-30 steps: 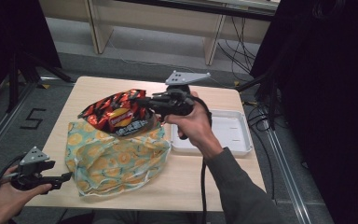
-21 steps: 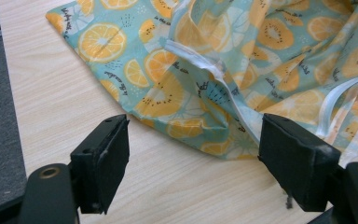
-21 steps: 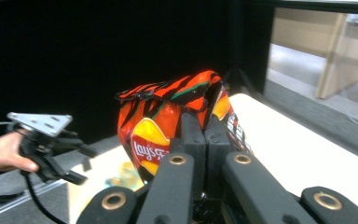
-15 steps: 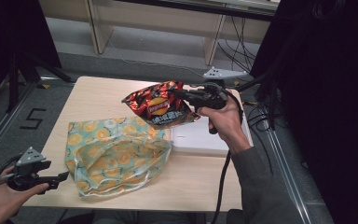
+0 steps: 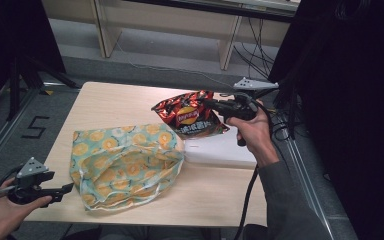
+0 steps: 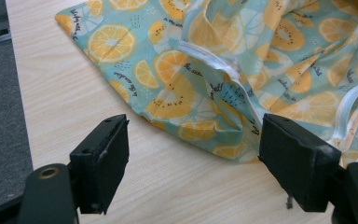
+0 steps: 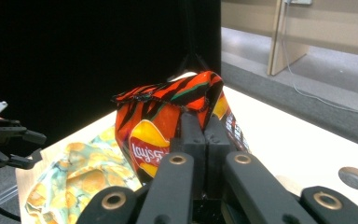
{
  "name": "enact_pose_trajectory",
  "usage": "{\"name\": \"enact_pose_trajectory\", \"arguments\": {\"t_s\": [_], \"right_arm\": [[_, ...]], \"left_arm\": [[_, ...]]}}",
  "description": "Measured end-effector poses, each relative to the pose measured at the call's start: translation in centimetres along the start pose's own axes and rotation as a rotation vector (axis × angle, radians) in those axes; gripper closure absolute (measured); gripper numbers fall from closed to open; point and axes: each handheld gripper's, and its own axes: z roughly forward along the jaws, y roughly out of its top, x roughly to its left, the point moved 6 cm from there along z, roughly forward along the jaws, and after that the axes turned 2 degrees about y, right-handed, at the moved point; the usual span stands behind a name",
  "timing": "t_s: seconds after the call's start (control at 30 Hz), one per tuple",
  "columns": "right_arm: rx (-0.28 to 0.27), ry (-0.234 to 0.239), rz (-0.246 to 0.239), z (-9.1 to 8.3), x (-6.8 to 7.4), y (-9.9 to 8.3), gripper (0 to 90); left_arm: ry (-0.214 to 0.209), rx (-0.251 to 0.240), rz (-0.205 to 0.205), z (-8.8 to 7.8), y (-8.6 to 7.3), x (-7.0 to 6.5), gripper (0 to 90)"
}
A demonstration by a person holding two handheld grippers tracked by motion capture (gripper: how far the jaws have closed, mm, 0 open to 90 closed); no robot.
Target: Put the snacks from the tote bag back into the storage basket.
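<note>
Gripping the red chip bag [image 5: 190, 116] by its edge, the right tongs [image 5: 211, 104] held it above the bench [image 5: 115, 102], over the white tray [image 5: 220, 150]. Left tongs [image 5: 62, 189] rested open at the near left bench corner, just beside the citrus-print pouch [image 5: 125, 165], which lay flat.

Light wood surface [image 5: 120, 105] with a round hole [image 7: 354, 178] near 1 corner. Grey carpet floor [image 5: 10, 135] left of it, marked with a black 5 [image 5: 36, 127]. Black tripod legs [image 5: 22, 75] at far left. Wooden furniture legs [image 5: 105, 30] behind, cables [image 5: 252, 47] trailing down. Black curtain [image 5: 350, 100] along the right.
</note>
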Motion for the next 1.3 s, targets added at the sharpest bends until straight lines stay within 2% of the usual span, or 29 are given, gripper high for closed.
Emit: {"name": "enact_pose_trajectory", "arguments": {"t_s": [0.1, 0.13, 0.17, 0.2, 0.37, 0.4, 0.57, 0.63, 0.67, 0.7, 0.73, 0.83, 0.87, 0.9, 0.93, 1.0, 1.07, 1.1, 1.17, 1.2, 1.23, 1.3], "right_arm": [[0.013, -0.009, 0.024, -0.3, -0.4, -0.6, 90.0], [0.005, -0.013, 0.013, -0.3, -0.8, -1.0, 90.0], [0.012, -0.015, 0.024, -0.4, -0.8, -1.2, 90.0], [0.007, -0.019, 0.018, -0.4, -1.0, -1.4, 90.0], [0.019, -0.042, 0.041, -0.7, -1.9, -2.5, 90.0], [0.029, -0.048, 0.056, -0.8, -2.0, -2.7, 90.0], [0.034, -0.066, 0.043, -0.8, -3.0, -3.7, 90.0], [0.037, -0.062, 0.073, -0.8, -2.9, -4.0, 90.0], [0.037, -0.062, 0.047, -0.8, -3.1, -4.1, 90.0], [0.037, -0.062, 0.047, -0.8, -3.1, -4.1, 90.0], [0.044, -0.057, 0.083, -0.9, -2.9, -4.5, 90.0], [0.041, -0.054, 0.054, -0.9, -3.1, -4.8, 90.0], [0.044, -0.047, 0.082, -0.9, -2.9, -5.1, 90.0], [0.043, -0.043, 0.089, -0.9, -2.9, -5.2, 90.0], [0.034, -0.050, 0.070, -0.8, -3.0, -5.3, 90.0], [0.050, -0.048, 0.102, -0.9, -2.9, -5.8, 90.0], [0.057, -0.051, 0.116, -0.7, -3.2, -6.3, 90.0], [0.050, -0.056, 0.106, -0.7, -3.4, -6.5, 90.0], [0.059, -0.060, 0.143, -0.8, -3.7, -7.0, 90.0], [0.041, -0.076, 0.145, -0.8, -4.0, -7.1, 90.0], [0.050, -0.077, 0.163, -1.0, -4.0, -7.2, 90.0], [0.042, -0.113, 0.168, -1.3, -4.7, -7.4, 90.0]], "left_arm": [[0.000, 0.000, 0.000, 0.1, 0.0, -0.1, 23.9], [0.004, -0.024, -0.031, 0.2, 0.1, -0.3, 24.0], [-0.001, -0.002, -0.005, 0.1, 0.0, -0.2, 24.0], [0.010, 0.006, 0.004, 0.0, 0.0, -0.1, 24.0], [0.006, -0.008, -0.008, 0.3, -0.1, -0.1, 24.0], [0.004, 0.009, 0.003, 0.3, -0.3, 0.0, 24.1], [0.009, 0.008, -0.001, 0.4, -0.3, -0.1, 24.2], [0.008, 0.003, -0.010, 0.4, -0.3, -0.2, 24.2], [0.008, 0.007, -0.005, 0.4, -0.3, -0.1, 24.2], [0.008, 0.007, -0.005, 0.4, -0.3, -0.1, 24.2], [-0.002, 0.020, 0.002, 0.4, -0.4, -0.2, 24.2], [0.010, 0.011, 0.002, 0.5, -0.4, -0.2, 24.2], [0.007, 0.015, 0.002, 0.5, -0.4, -0.2, 24.2], [0.007, 0.015, 0.002, 0.5, -0.4, -0.2, 24.2], [0.008, 0.025, 0.004, 0.5, -0.5, -0.2, 24.2], [0.008, 0.012, -0.006, 0.6, -0.4, -0.2, 24.2], [0.000, 0.007, -0.007, 0.7, -0.4, -0.2, 24.2], [-0.004, 0.021, 0.003, 0.7, -0.5, -0.2, 24.2], [0.006, 0.026, 0.009, 0.7, -0.6, -0.2, 24.2], [0.006, 0.025, 0.006, 0.7, -0.6, -0.2, 24.2], [0.001, 0.022, 0.005, 0.8, -0.6, -0.3, 24.2], [0.001, 0.024, 0.008, 0.8, -0.6, -0.3, 24.2]]}}
